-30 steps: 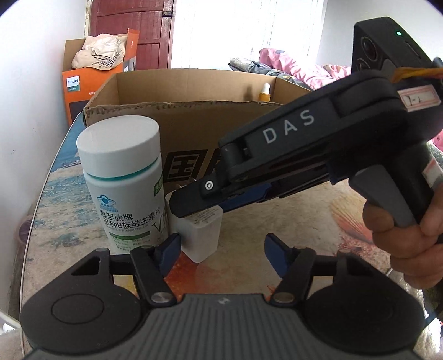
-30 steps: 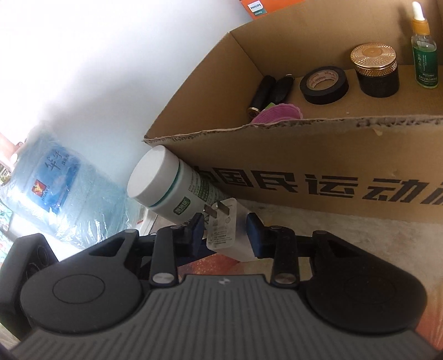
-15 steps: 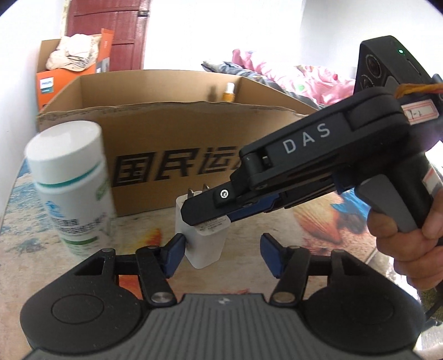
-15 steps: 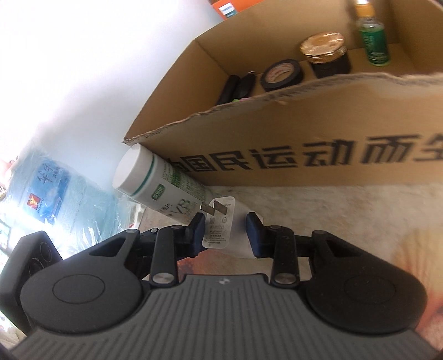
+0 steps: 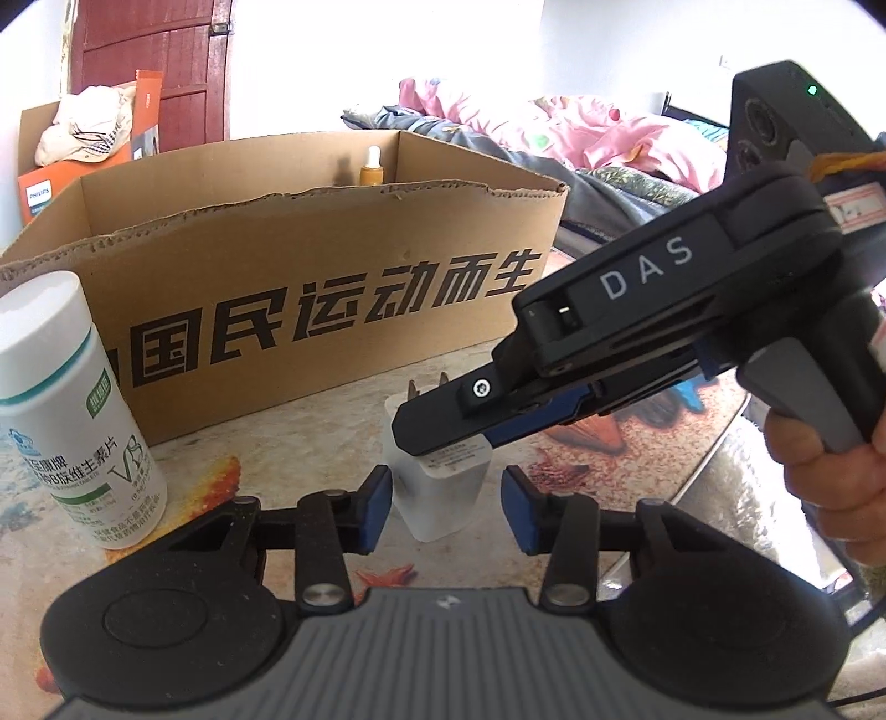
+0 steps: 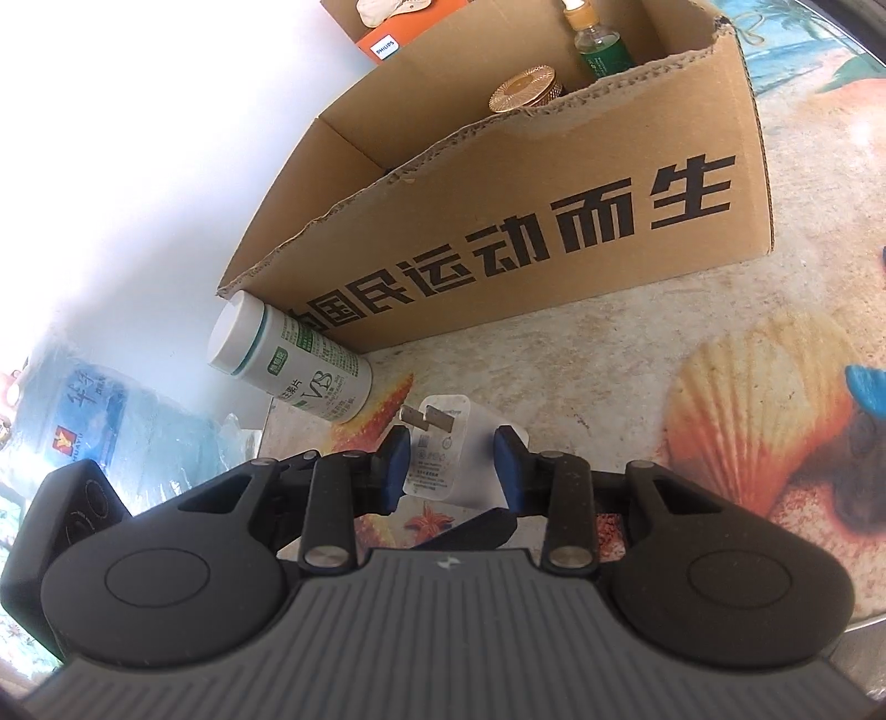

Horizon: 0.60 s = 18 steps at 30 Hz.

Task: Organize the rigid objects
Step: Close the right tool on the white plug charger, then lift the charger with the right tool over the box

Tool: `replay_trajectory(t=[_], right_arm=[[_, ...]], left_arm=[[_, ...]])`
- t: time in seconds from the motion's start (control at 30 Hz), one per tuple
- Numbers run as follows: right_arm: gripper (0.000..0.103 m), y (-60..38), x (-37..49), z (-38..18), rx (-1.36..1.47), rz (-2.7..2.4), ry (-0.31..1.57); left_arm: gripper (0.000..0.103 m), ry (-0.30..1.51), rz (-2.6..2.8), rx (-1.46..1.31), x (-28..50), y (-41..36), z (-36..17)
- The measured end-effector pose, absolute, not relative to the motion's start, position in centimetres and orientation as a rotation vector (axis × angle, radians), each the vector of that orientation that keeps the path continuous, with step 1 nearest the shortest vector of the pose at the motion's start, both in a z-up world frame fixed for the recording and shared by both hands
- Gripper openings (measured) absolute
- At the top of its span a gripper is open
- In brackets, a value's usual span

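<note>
A white charger plug [image 5: 443,493] stands prongs up on the shell-print table in front of the cardboard box [image 5: 332,277]. My right gripper [image 5: 443,437] reaches in from the right, held by a hand [image 5: 830,471], and is shut on the charger [image 6: 443,465]; in its own view the right gripper [image 6: 451,471] has a blue pad on each side. My left gripper [image 5: 448,498] straddles the same charger with its jaws closing. Its left pad is at the charger's side and a small gap shows at the right pad. A white vitamin bottle [image 5: 72,421] stands to the left.
The open box [image 6: 554,221] holds a dropper bottle [image 6: 598,44], a gold-lidded jar [image 6: 526,94] and other small items. An orange carton [image 5: 39,194] sits behind it, a water jug [image 6: 111,437] beside the table, and pink bedding [image 5: 581,138] far right. The table's edge [image 5: 720,471] runs close on the right.
The right gripper has carried the charger rightward along the box front, away from the vitamin bottle. The left gripper followed, and its jaws have narrowed around the charger.
</note>
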State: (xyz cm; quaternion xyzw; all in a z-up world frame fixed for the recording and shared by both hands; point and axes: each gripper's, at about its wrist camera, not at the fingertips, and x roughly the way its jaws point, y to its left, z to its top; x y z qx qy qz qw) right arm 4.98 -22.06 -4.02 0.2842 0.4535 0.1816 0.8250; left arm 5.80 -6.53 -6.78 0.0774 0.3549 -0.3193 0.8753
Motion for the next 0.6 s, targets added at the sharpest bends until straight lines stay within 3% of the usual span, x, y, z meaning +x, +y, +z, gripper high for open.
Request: replay_trajectory(t=[0.13,0.6], right_arm=[[0.035,-22.0,5.2,-4.1,0.613,0.377,0.959],[0.034,-21.8,4.2,-2.2,0.615,0.383,0.888]], left_arm=[[0.038,0.746,-0.636,0.182,6.3,-7.4,-6.7],[0.033,0.690,-0.589,0.187,4.9,-7.4,-4.9]])
